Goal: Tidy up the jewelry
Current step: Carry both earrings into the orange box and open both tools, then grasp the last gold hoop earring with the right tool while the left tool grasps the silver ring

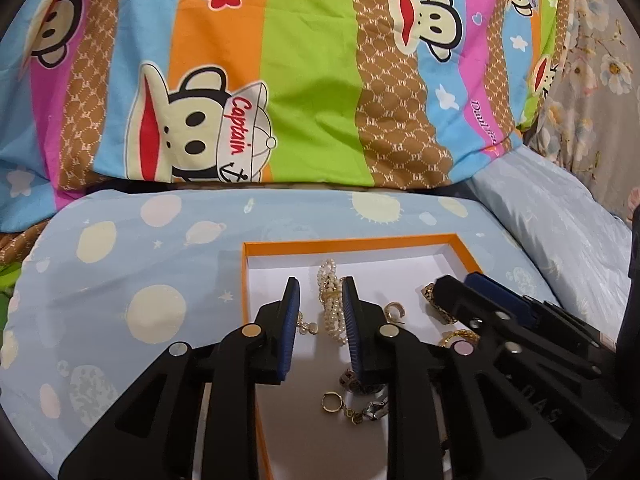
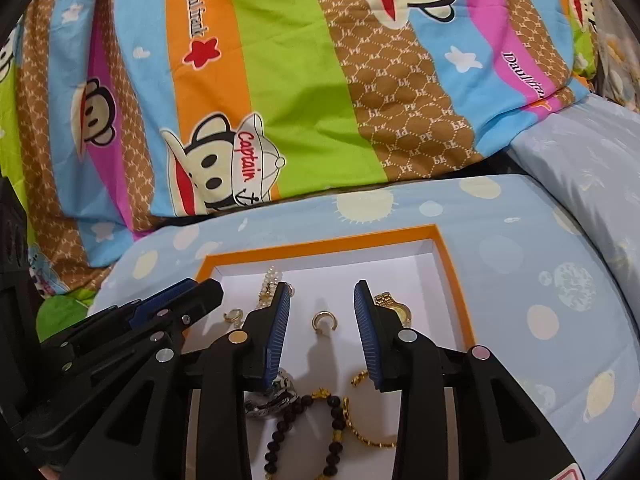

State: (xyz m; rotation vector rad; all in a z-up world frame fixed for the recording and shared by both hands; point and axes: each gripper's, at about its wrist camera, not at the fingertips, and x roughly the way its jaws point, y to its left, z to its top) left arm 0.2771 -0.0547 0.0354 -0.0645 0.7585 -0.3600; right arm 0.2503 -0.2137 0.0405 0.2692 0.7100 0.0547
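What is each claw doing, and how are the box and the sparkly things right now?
Left claw: open, over the box, pearl bracelet between its fingers, holding nothing.
Right claw: open, gold ear cuff between its fingers, holding nothing.
Orange box: lid off, on the blue bedding.
Pearl bracelet: lying loose inside.
Gold ear cuff: lying loose inside.
Dark bead bracelet: lying inside, partly hidden.

Left gripper (image 1: 320, 320): matte black plastic, two fingers, each faced with blue ribbed pad (image 1: 291, 320). Round silver pivot screws at finger joints, one with pinkish tint (image 1: 463, 347). Triangular cut-outs in black linkage arms.

Right gripper (image 2: 322, 330): same build, black body, blue ribbed pads (image 2: 276, 336), silver round pivots, one pinkish (image 2: 480, 352). Red-and-white label at lower right edge of its own view. Faint embossed letters on its body in left wrist view, unreadable.
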